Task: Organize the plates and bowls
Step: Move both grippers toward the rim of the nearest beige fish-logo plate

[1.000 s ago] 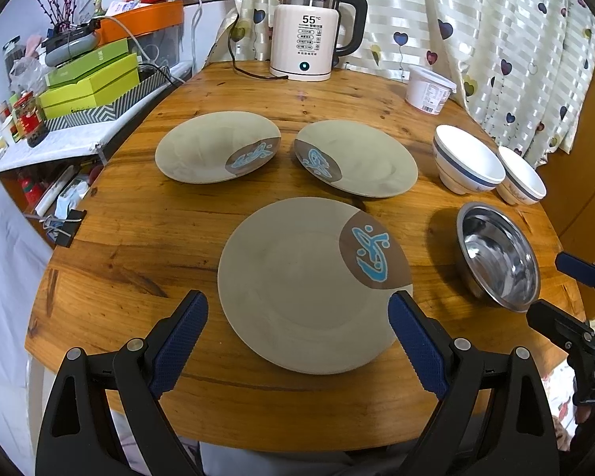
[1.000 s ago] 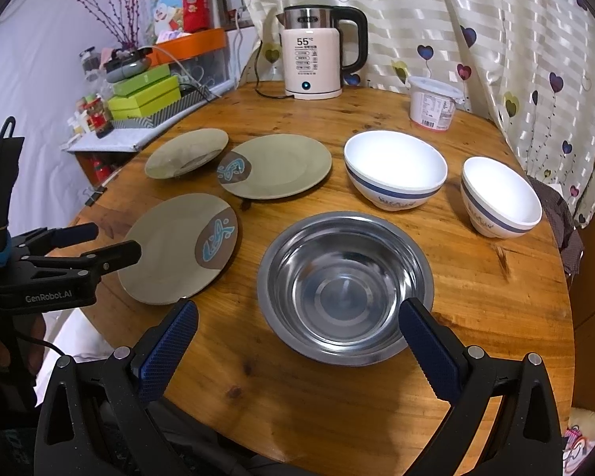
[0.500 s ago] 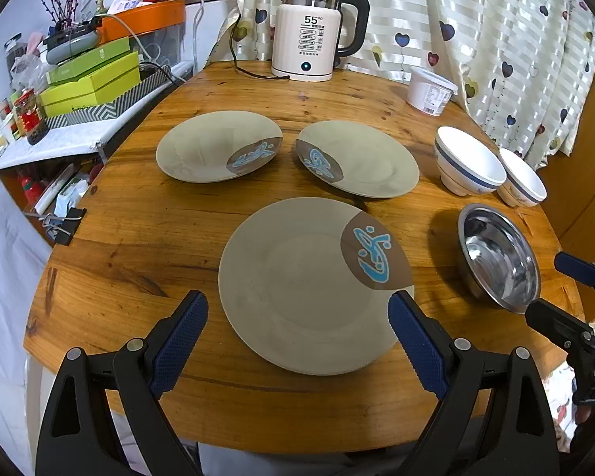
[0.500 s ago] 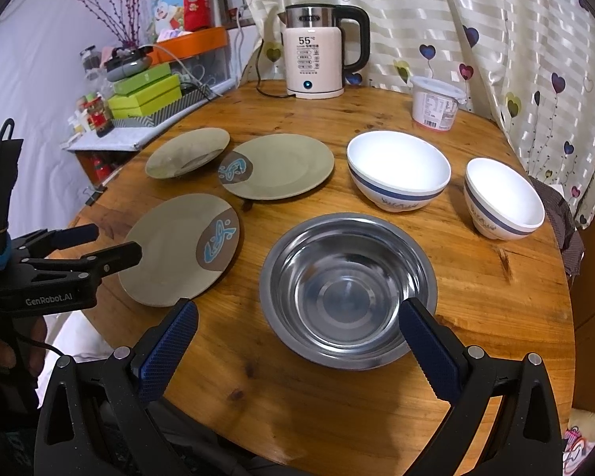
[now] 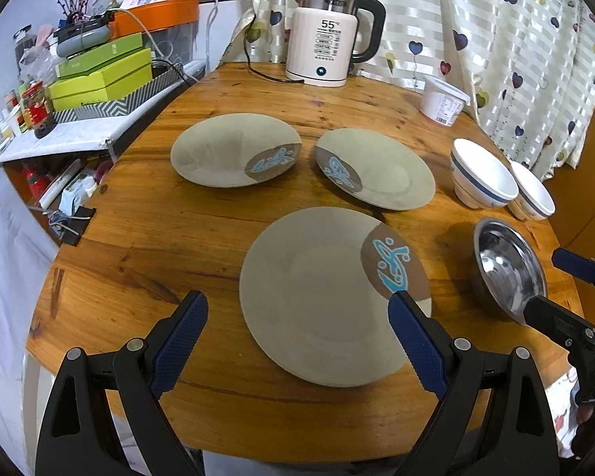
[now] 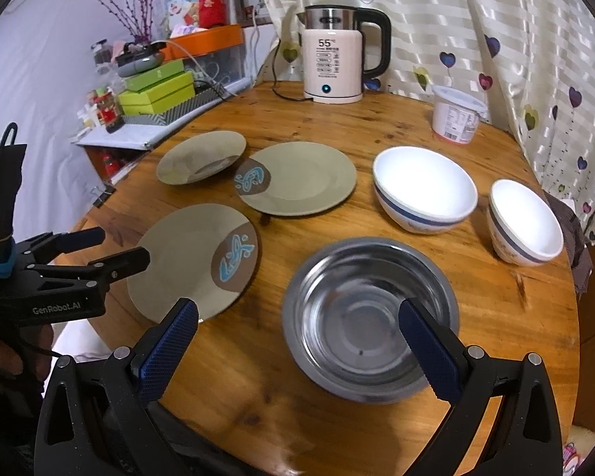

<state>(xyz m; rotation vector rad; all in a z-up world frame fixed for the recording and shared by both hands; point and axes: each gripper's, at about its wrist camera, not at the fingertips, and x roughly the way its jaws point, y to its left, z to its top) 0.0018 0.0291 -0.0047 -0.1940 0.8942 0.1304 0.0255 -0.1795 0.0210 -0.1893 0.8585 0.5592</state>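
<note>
Three beige plates with a brown-and-blue patch lie apart on the round wooden table [image 5: 146,238]: a near plate [image 5: 321,297], a far-left plate [image 5: 226,150] and a far-right plate [image 5: 384,170]. My left gripper [image 5: 297,317] hangs open just in front of the near plate, holding nothing. A steel bowl [image 6: 361,317] sits near the front edge, with my right gripper [image 6: 297,317] open over its near rim. Behind it stand a large white bowl [image 6: 424,190] and a small white bowl [image 6: 523,222], both with a blue band.
An electric kettle [image 5: 329,51] with a cord and a white tub [image 5: 442,99] stand at the table's back. A cluttered shelf with green boxes [image 5: 99,75] borders the left side. A heart-print curtain [image 5: 515,39] hangs behind. A hand [image 6: 4,357] holds the left gripper.
The right gripper has moved slightly forward over the steel bowl. The left gripper has shifted a little; plates and bowls lie where they were.
</note>
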